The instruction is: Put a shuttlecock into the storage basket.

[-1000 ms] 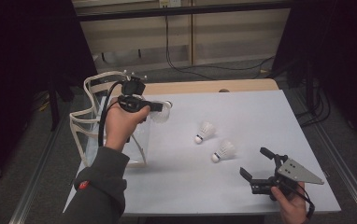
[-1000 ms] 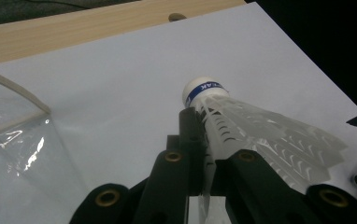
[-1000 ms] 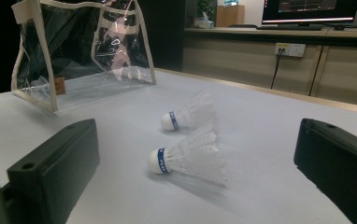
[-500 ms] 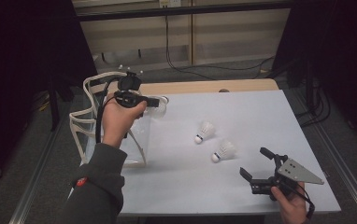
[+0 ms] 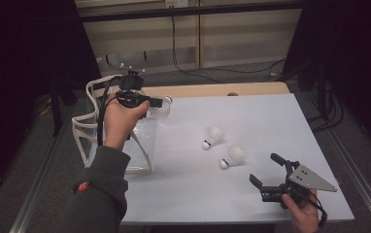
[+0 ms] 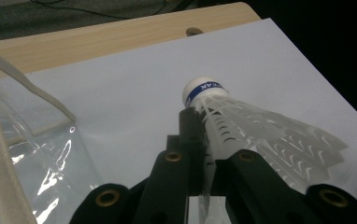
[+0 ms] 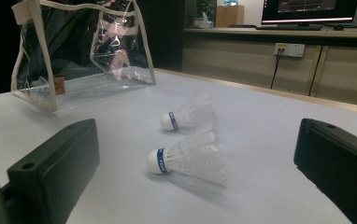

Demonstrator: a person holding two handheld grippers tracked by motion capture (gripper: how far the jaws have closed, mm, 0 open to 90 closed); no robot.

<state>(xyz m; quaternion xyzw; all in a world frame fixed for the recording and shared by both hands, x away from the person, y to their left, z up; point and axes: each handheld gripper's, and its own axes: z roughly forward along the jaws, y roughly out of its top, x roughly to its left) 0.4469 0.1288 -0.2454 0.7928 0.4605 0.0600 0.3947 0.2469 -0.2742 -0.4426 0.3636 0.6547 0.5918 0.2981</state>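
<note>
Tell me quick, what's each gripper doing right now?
Left gripper: shut on a shuttlecock, beside the clear bag.
Right gripper: open, holding nothing, low over the table.

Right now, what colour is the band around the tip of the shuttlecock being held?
Blue, with white lettering, on the held shuttlecock's white cork; clearest in the left gripper view.

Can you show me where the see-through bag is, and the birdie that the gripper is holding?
clear bag (image 7: 81,70), right gripper view, on its clear front wall.
held shuttlecock (image 6: 204,90), left gripper view, on its white cork tip.
</note>
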